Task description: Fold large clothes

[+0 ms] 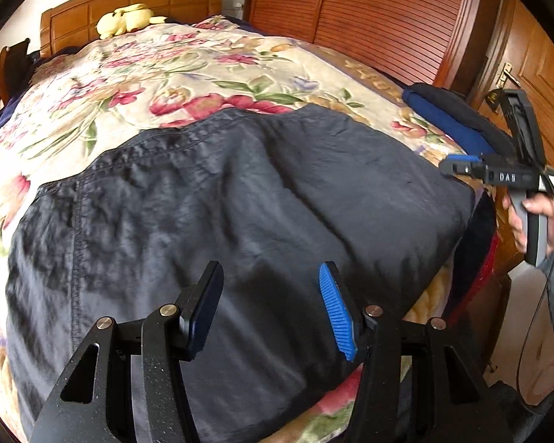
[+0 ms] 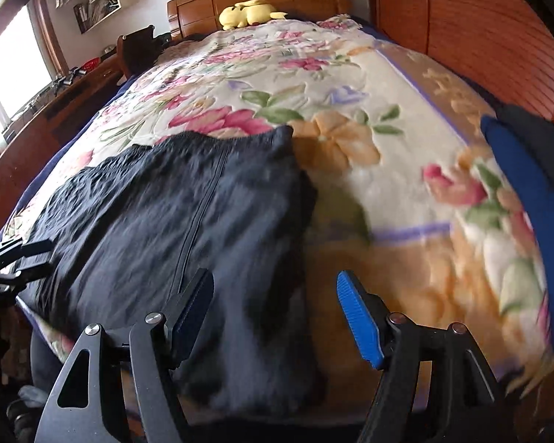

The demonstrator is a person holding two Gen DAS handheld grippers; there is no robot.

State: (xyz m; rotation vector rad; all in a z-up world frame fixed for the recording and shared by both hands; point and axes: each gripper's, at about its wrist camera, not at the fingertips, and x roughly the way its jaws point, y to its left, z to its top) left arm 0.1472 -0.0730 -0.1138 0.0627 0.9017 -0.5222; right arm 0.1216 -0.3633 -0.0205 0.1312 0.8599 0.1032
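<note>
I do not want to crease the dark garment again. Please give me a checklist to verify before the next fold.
1. Left gripper empty, jaws apart: ok.
2. Right gripper empty, jaws apart: ok.
3. Dark garment lies flat on the blanket: ok, only small wrinkles.
4. Near edge of the garment fully on the bed: cannot tell; the grippers hide it.
5. Blue garment apart from the dark garment: ok, it lies at the far right edge.
6. Plush toy out of the way: ok, it is by the headboard.
</note>
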